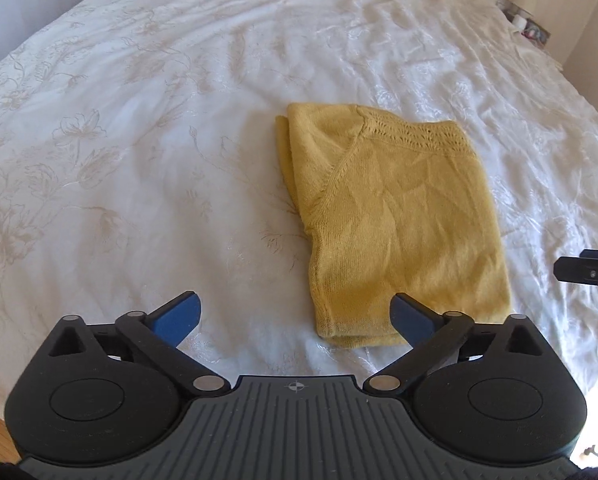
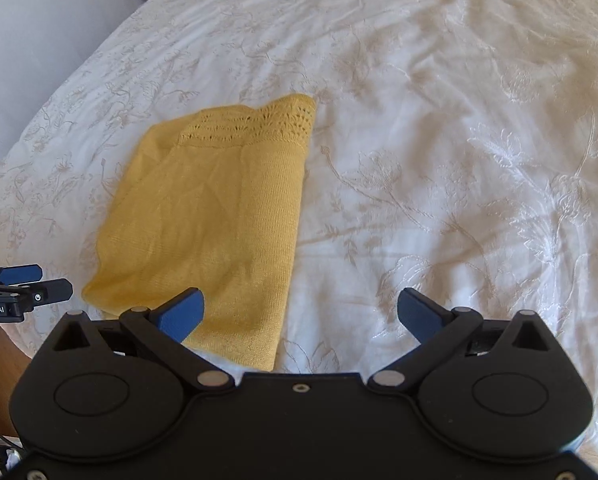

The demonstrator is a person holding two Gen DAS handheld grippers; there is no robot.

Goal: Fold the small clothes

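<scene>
Both the left tongs [image 1: 297,320] and right tongs [image 2: 301,314] gape empty, near the folded yellow knitted top [image 1: 399,224], because it lies flat on the white flowery bed [image 1: 139,160].

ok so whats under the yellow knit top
The yellow knit top lies folded on the white bedspread, which shows all around it. Its lower folded layers and the bedspread beneath are covered, so anything tucked there can't be seen.

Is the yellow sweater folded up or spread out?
Folded. The yellow sweater lies as a compact rectangle on the white bedspread, with doubled layers showing along its edges and no sleeve sticking out.
</scene>
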